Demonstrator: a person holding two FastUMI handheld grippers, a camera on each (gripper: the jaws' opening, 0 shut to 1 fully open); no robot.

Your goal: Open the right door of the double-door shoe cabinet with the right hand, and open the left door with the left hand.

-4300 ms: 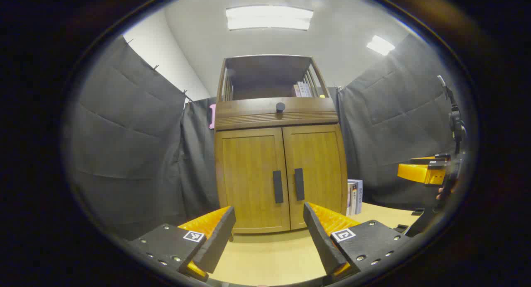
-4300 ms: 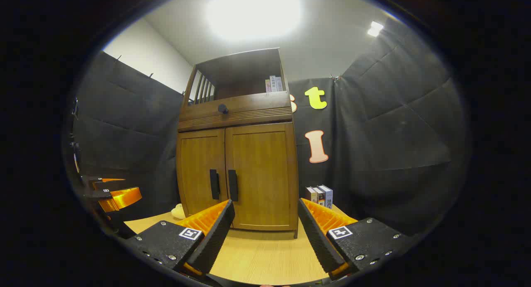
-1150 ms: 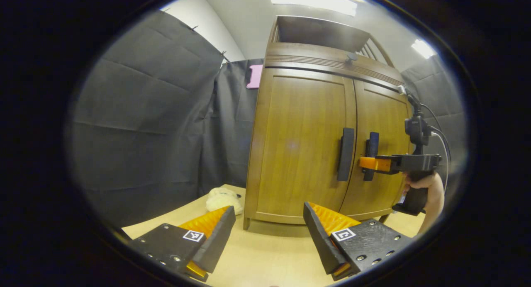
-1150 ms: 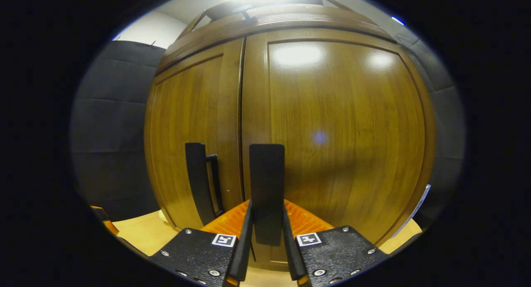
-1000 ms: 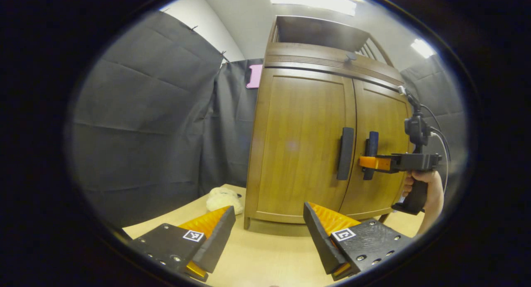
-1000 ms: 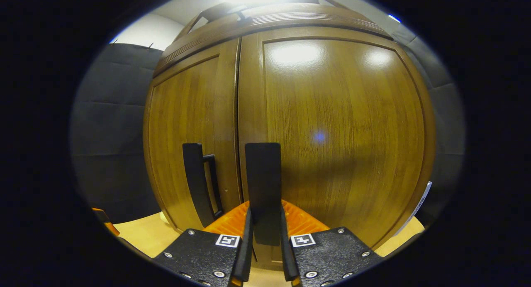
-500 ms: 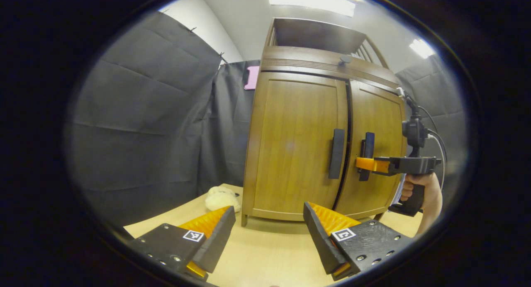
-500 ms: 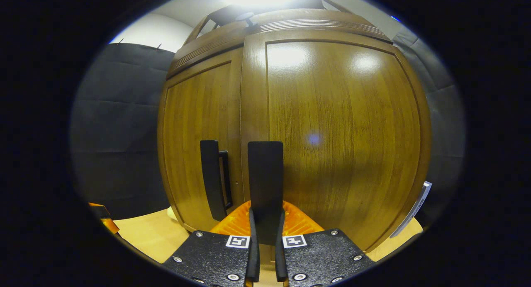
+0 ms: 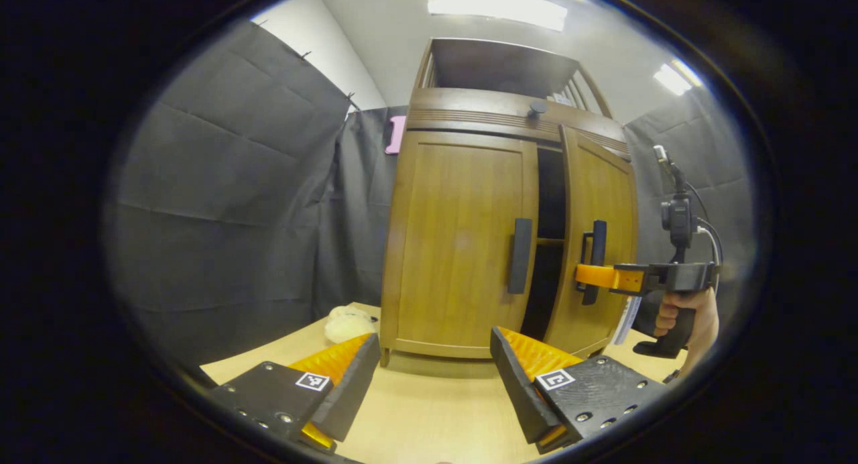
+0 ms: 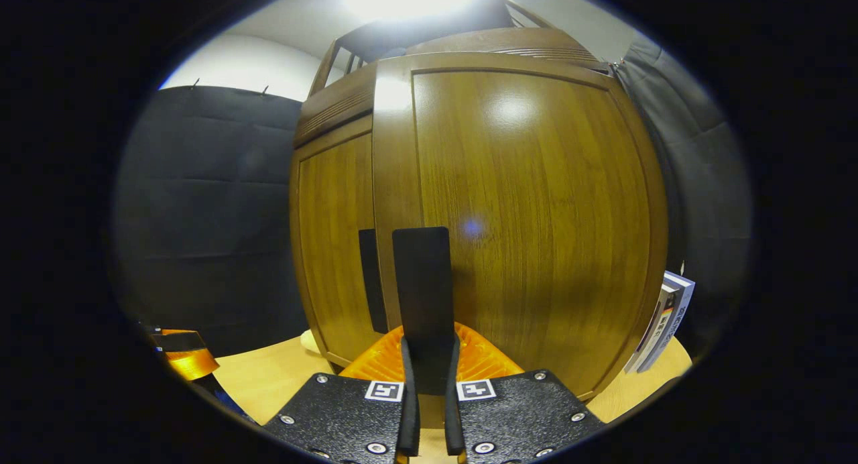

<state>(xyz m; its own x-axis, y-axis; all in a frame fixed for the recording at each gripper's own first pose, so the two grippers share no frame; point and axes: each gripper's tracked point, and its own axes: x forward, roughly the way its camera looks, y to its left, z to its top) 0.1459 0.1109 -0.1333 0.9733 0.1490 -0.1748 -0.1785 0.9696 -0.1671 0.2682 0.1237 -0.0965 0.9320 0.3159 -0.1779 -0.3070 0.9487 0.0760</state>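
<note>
The wooden shoe cabinet (image 9: 469, 115) stands on a light table. Its right door (image 9: 603, 196) is swung partly out, leaving a dark gap (image 9: 546, 249) beside the closed left door (image 9: 462, 243). In the left gripper view, a hand (image 9: 677, 313) holds my right gripper (image 9: 590, 276), shut on the right door's black handle (image 9: 594, 249). In the right gripper view that handle (image 10: 422, 283) stands clamped in my right gripper (image 10: 427, 377). My left gripper (image 9: 432, 377) is open, low over the table, short of the left door's handle (image 9: 521, 255).
A white soft lump (image 9: 345, 324) lies on the table (image 9: 429, 417) left of the cabinet. Books (image 10: 663, 330) lean at the cabinet's right side, behind the opening door. A drawer with a round knob (image 9: 536, 107) sits above the doors. Black cloth walls close in around.
The right gripper closed on the right door's handle and has pulled the door outward, opening a dark gap. The left gripper stays open and has drawn back a little.
</note>
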